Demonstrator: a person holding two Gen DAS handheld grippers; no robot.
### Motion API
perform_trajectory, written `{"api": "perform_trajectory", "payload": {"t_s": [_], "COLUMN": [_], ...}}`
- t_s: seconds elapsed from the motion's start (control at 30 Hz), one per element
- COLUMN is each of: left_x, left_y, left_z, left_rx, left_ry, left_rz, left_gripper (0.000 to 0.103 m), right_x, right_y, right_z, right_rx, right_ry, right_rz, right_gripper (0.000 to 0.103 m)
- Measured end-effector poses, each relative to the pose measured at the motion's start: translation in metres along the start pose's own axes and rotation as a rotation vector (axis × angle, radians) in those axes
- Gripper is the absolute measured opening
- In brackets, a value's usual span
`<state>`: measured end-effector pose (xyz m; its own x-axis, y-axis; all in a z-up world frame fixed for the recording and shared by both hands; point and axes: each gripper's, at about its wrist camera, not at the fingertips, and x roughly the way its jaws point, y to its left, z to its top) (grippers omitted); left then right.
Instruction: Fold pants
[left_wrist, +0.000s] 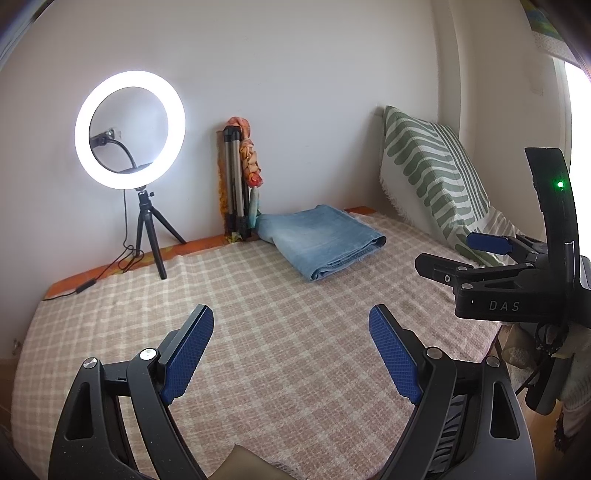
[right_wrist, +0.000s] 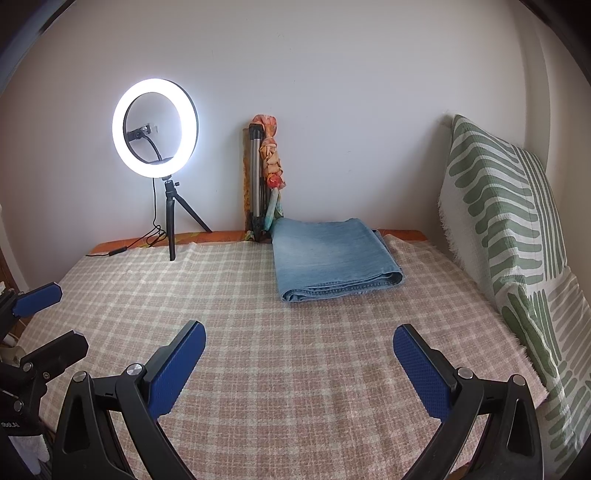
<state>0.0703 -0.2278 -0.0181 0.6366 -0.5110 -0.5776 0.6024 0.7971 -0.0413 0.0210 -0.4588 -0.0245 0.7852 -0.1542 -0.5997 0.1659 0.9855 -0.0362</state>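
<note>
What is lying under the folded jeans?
The folded jeans lie on a checked blanket; an orange edge shows behind. What is beneath the blanket is covered.

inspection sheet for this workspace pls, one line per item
Surface: checked blanket, bare in front of both grippers.
Job's things: jeans folded flat near the back wall.
Clutter: folded tripod with a patterned cloth leaning on the wall; green-patterned pillow on the right.
Grippers: left gripper and right gripper open, nothing between the fingers, apart from the jeans.
Cables: ring light lead trails along the blanket's back edge.
Surroundings: plain white wall.
</note>
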Motion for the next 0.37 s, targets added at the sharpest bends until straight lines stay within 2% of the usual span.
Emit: {"api": "perform_trajectory", "payload": {"t_s": [0.37], "left_x": [0.0023], "left_y": [0.0034], "left_z": [-0.0017], "left_rx": [-0.004], "left_ry": [-0.018], "left_rz": [-0.002], "left_gripper": [0.086], "right_x": [0.0078], "right_y": [-0.0013], "right_z": [-0.0013], "right_rx": [-0.005], "right_ry": [0.007], "right_rz": [0.006], "right_gripper": [0.103]}}
